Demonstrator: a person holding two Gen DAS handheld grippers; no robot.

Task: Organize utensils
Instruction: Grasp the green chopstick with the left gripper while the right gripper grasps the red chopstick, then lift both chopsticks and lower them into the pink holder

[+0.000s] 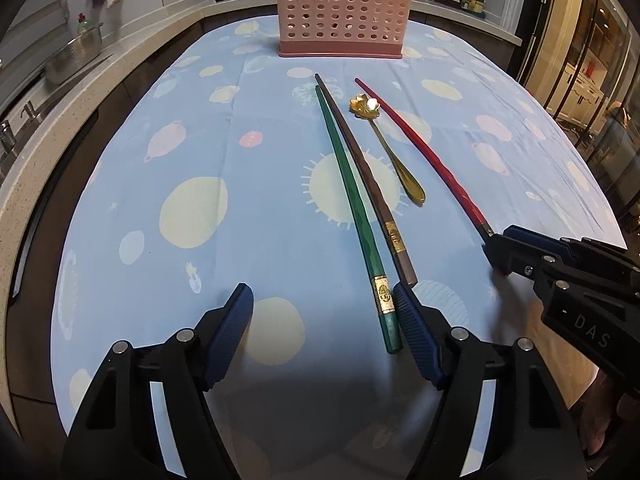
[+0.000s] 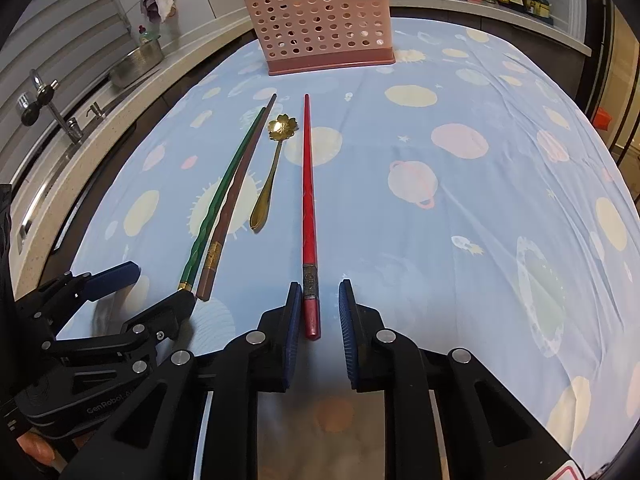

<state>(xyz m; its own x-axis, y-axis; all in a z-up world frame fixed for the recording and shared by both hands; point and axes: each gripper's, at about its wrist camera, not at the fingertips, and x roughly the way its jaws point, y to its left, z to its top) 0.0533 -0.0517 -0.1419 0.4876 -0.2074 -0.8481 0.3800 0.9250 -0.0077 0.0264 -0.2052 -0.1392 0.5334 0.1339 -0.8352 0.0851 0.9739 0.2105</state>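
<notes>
The top of the pink basket is cut off in the left wrist view, and in the right wrist view only a few stick ends show above its rim — what they are is hard to make out. The basket stands at the far end of the tabletop, on a blue cloth with planet prints. In front of it lie a green chopstick, a brown chopstick just beside it, a gold spoon with a flower-shaped bowl, and a red chopstick set apart to the right. The left hand-held gripper stands wide open over the cloth; the green chopstick's thick end lies between its fingers, close against the right pad, not pinched. The right hand-held gripper has its jaws narrowed around the red chopstick's thick end — the left pad looks to touch it, while a gap remains on the other side. Bottles on the far counter are too small to read.
</notes>
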